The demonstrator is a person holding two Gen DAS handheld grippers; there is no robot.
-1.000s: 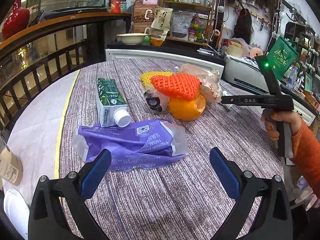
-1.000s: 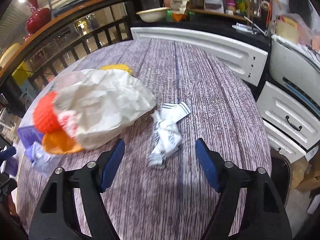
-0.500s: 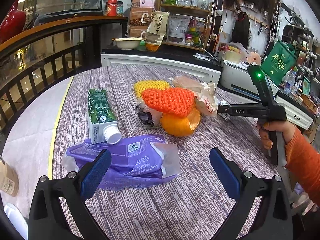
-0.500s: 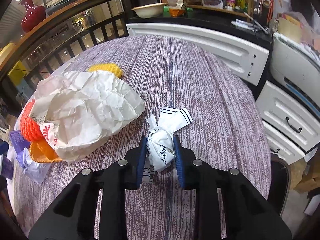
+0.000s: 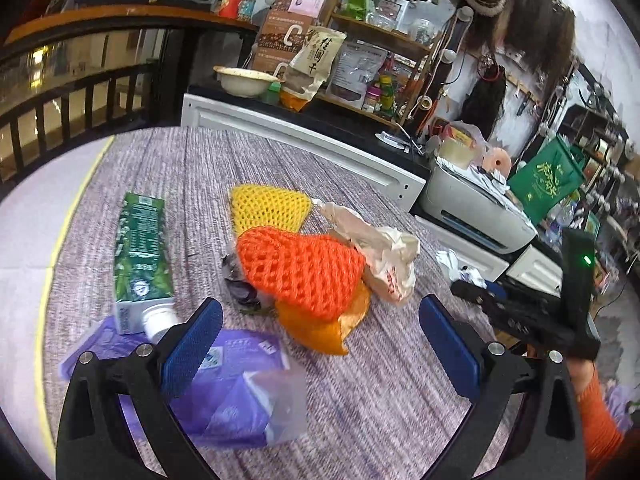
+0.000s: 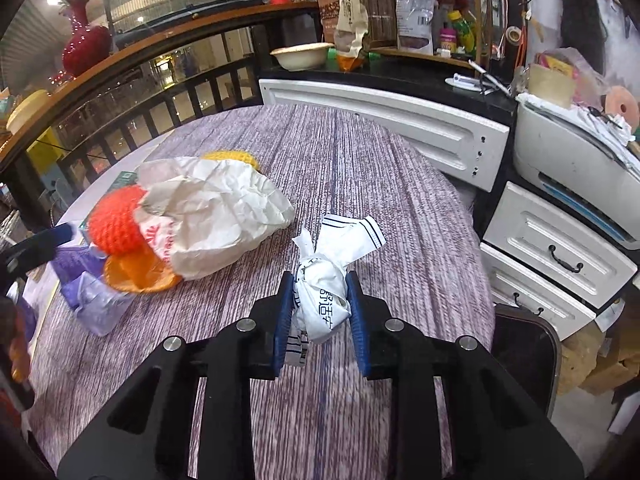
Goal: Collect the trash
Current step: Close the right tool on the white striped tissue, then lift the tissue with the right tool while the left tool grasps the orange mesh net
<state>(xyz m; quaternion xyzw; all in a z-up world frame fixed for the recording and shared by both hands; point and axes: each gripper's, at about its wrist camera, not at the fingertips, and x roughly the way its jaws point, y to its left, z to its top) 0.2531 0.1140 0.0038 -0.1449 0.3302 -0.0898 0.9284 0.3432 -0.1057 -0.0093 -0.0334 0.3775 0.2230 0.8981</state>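
Observation:
My right gripper (image 6: 319, 307) is shut on a crumpled white wrapper (image 6: 326, 292) with dark print, held just above the round table (image 6: 360, 168). Left of it lies a crumpled paper bag (image 6: 216, 216) over an orange foam net (image 6: 116, 224) and orange peel (image 6: 136, 274). My left gripper (image 5: 320, 340) is open and empty above a purple plastic pack (image 5: 236, 392). Beyond it lie a green carton (image 5: 140, 252), the orange net (image 5: 300, 268), a yellow net (image 5: 268, 204) and the paper bag (image 5: 384, 256). The right gripper (image 5: 472, 294) shows at the table's right edge.
White drawers (image 6: 560, 256) and a printer (image 6: 576, 152) stand right of the table. A white cabinet (image 6: 380, 116) with a bowl (image 6: 302, 56) runs behind it. A dark railing (image 6: 120, 128) curves along the far left.
My right gripper closed on the white wrapper and lifted it slightly. My left gripper moved forward over the purple pack, staying open.

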